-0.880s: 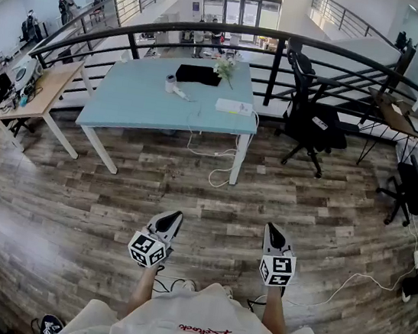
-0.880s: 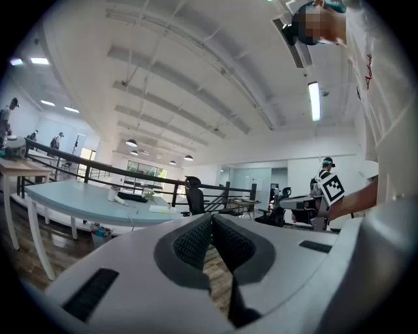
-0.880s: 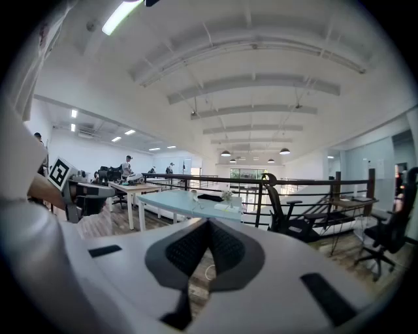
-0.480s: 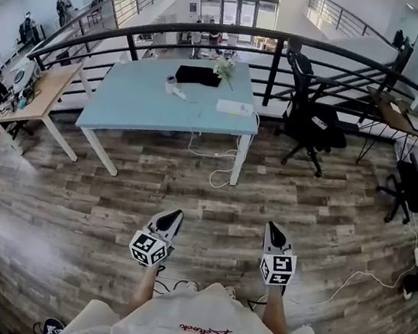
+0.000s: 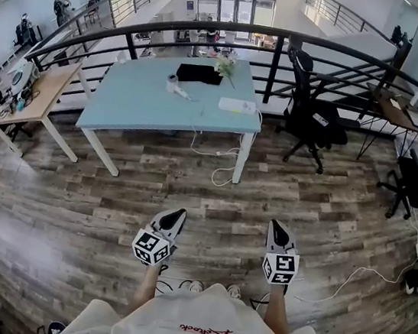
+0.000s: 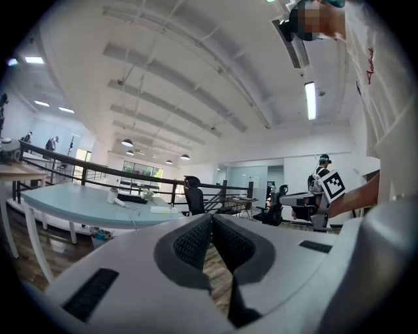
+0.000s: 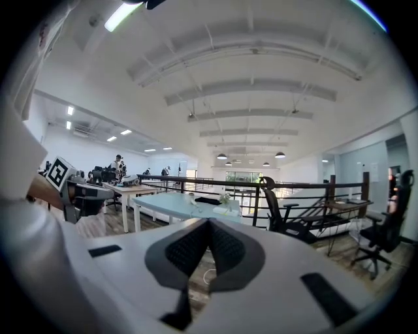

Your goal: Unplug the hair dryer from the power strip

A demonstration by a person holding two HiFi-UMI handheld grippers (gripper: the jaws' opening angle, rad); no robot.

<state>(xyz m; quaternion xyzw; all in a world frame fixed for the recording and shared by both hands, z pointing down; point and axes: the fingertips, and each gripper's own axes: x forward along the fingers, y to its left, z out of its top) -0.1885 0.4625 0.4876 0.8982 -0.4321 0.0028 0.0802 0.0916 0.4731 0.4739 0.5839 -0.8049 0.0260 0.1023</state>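
Note:
Far ahead stands a light blue table [image 5: 141,103]. On it lie a white power strip [image 5: 237,106] near the right edge and a small white object [image 5: 181,92] that may be the hair dryer. A white cable [image 5: 223,164] hangs from the table to the floor. My left gripper [image 5: 178,215] and right gripper [image 5: 273,226] are held side by side over the wooden floor, well short of the table. Both are shut and empty. The left gripper view shows its shut jaws, with the table [image 6: 72,199] and the strip [image 6: 160,209] at a distance. The right gripper [image 7: 209,223] points at the table [image 7: 173,203].
A black office chair [image 5: 309,115] stands right of the table, before a black railing [image 5: 273,39]. A wooden desk [image 5: 38,92] is at the left, another chair [image 5: 414,187] and floor cables [image 5: 363,278] at the right. A black item [image 5: 199,74] and flowers [image 5: 225,66] sit on the table.
Both grippers stay shut in nearly the same place. The view has shifted slightly, and the person's shoes now show below the grippers.

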